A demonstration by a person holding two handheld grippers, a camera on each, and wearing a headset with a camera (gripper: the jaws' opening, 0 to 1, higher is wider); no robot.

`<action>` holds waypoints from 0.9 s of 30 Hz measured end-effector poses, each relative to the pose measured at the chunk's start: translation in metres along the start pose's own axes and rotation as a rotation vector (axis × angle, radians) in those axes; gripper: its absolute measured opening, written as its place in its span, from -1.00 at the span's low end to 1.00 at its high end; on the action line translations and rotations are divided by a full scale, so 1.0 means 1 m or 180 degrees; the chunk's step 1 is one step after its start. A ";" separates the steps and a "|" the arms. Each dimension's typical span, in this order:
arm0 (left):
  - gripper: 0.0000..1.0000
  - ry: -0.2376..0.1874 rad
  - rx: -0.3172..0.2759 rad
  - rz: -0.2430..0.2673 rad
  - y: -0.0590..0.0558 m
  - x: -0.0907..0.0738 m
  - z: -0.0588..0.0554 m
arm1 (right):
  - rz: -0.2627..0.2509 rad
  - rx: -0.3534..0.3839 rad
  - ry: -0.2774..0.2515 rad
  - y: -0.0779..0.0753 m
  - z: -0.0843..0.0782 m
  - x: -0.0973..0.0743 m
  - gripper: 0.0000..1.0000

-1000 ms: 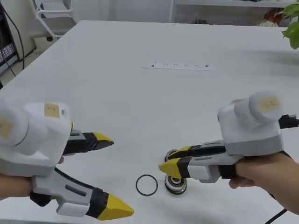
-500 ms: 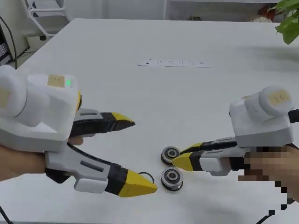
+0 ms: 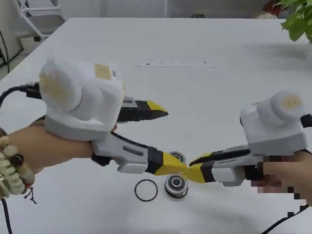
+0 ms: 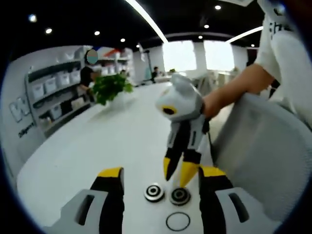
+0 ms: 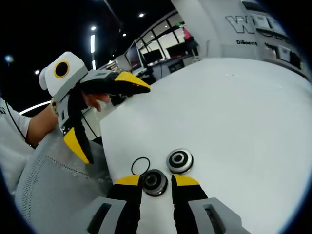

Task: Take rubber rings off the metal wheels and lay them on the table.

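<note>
Looking down at the white bench [image 3: 219,97], we see one loose rubber ring [image 3: 146,190], thin, black and round, lying flat just beside the near metal wheel [image 3: 176,185]. That wheel is a small silver disc with a dark hub. The far metal wheel [image 3: 179,156] sits just behind it, partly hidden by a yellow tip. In the two gripper views the near wheel looks darker round its rim and the far one brighter, but we cannot tell whether either wears a ring.

Our left tongs [image 3: 175,139] are spread wide and hold nothing, with the upper tip in the air and the lower tip down in front of the far wheel. Our right tongs [image 5: 157,179] keep only a narrow gap between their tips and grasp nothing. The near wheel shows in that gap.

Against half a second ago, the left tongs have come in to the right. Their lower tip then covered most of the loose ring, which now shows whole. Ring and wheels keep the same layout, and the right tongs sit much where they were.
</note>
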State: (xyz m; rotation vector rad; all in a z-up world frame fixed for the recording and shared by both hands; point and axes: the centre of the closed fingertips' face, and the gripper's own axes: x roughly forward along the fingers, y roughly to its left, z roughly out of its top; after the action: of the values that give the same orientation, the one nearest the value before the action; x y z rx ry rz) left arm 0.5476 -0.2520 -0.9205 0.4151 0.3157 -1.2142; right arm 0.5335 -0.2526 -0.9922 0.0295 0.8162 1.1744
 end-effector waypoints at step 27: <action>-0.40 0.0271 -0.0284 -0.0132 -0.022 0.028 -0.061 | -0.0056 -0.0713 0.0514 -0.005 -0.035 0.011 -0.50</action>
State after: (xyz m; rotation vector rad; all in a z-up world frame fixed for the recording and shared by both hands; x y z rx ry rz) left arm 0.5345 -0.2529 -0.9898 0.3850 0.4519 -1.2200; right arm 0.5184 -0.2589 -1.0252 -0.2595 0.8197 1.2570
